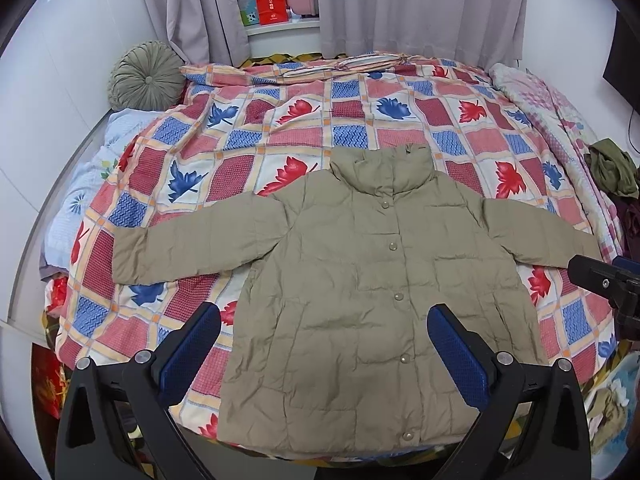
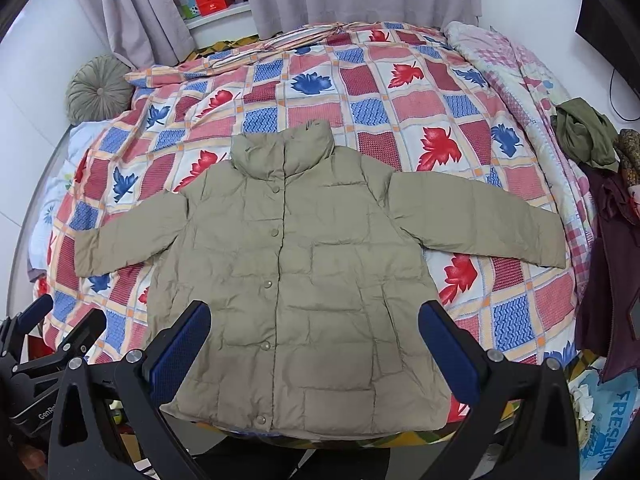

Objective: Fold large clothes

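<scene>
A khaki padded jacket (image 1: 360, 280) (image 2: 304, 264) lies flat and face up on the bed, snapped shut, collar pointing away, both sleeves spread out sideways. Its hem hangs at the near edge of the bed. My left gripper (image 1: 324, 320) hovers open above the hem, one blue-padded finger on each side of the jacket's lower left part. My right gripper (image 2: 314, 314) is also open, held above the lower middle of the jacket, nothing between its fingers. The right gripper's black body (image 1: 608, 284) shows at the right edge of the left wrist view, and the left gripper's body (image 2: 48, 344) at the lower left of the right wrist view.
The bed carries a checked quilt with red and blue leaves (image 1: 280, 120) (image 2: 400, 92). A round green cushion (image 1: 146, 76) sits at the far left corner. Dark clothes (image 2: 588, 140) are piled at the right edge. Grey curtains (image 1: 400, 8) and boxes on a sill lie beyond.
</scene>
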Demonstrator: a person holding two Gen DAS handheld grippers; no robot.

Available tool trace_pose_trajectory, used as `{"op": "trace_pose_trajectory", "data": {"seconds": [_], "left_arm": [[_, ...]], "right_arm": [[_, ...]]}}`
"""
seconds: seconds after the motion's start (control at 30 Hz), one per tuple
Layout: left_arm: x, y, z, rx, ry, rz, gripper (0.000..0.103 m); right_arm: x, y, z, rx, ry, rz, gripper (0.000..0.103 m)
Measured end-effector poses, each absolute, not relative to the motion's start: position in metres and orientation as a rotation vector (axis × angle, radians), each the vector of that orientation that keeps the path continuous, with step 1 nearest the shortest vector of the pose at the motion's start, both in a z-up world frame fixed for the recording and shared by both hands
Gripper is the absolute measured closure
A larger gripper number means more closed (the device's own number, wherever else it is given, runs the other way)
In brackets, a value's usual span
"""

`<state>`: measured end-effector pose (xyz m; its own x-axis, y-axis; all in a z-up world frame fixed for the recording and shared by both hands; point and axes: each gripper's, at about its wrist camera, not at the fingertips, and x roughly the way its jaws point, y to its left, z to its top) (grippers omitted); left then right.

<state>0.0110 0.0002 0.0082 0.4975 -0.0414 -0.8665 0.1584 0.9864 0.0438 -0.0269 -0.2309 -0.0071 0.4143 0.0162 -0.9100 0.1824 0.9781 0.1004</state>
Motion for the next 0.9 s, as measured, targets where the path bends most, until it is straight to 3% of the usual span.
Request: {"op": "trace_pose_trajectory", "data": {"seconds": [0.9], "left_arm": [[0.0096, 0.0027, 0.0080, 0.128, 1.036, -0.117, 0.000]], "right_arm": [[-0.0290, -0.2333, -0.0063, 0.196, 1.131, -0.107, 0.000]]}}
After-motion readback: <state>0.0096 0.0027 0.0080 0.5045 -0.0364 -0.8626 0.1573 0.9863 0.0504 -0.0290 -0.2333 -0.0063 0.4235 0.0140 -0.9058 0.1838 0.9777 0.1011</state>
